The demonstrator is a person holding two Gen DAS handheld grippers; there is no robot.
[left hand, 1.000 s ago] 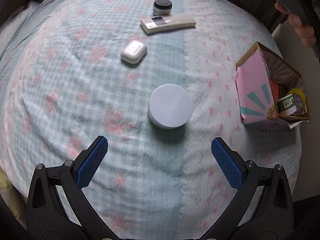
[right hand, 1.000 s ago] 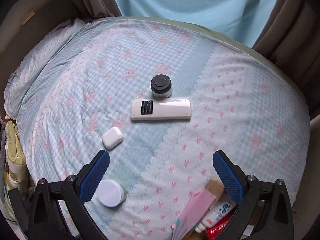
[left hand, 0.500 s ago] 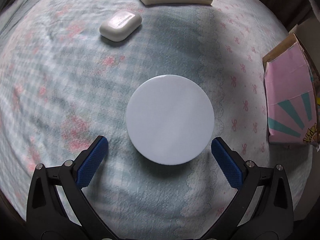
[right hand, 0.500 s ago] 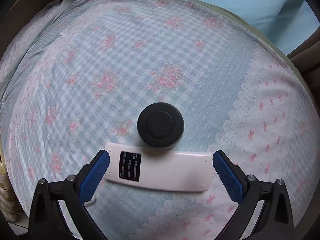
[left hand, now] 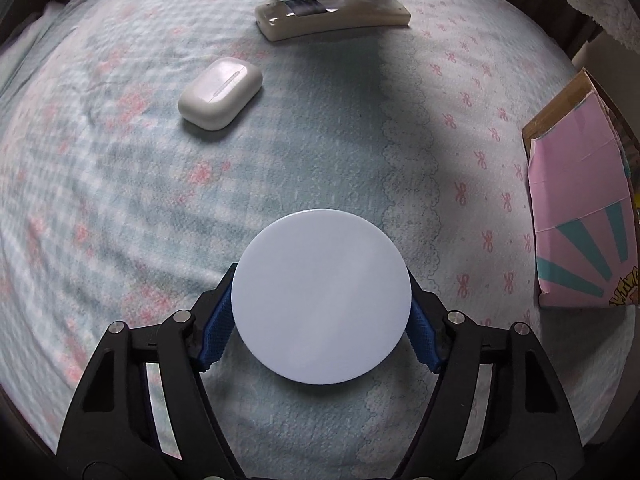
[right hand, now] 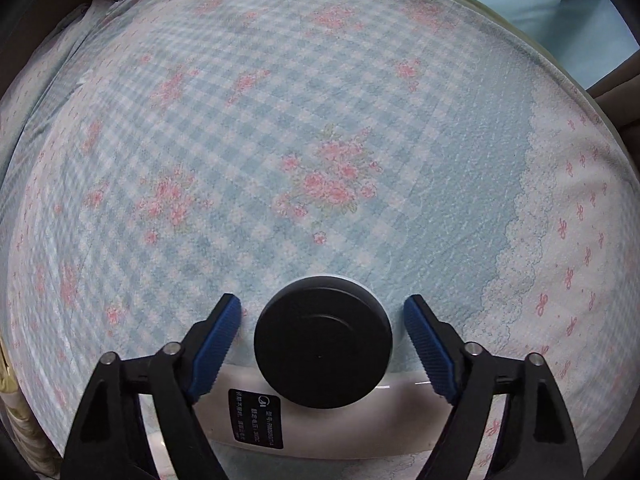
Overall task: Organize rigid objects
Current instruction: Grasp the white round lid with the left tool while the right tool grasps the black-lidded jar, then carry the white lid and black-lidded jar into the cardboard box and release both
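Both claws closing on round jars on the bed, two grabs at once.

Left gripper [left hand: 321, 326]: jaws have just been closing, blue pads now against the sides of the white-lidded jar [left hand: 321, 296], gripped. Right gripper [right hand: 323, 342]: jaws have just been closing, small gaps remain either side of the black-lidded jar [right hand: 323, 338], not gripped. Risk: that jar touches the white remote [right hand: 280, 420], so the closing pads may nudge both; soft bedspread [right hand: 280, 140] lets jars tip. Earbud case [left hand: 220, 94] well apart; pink box [left hand: 580, 216] at the right edge, open cloth between.
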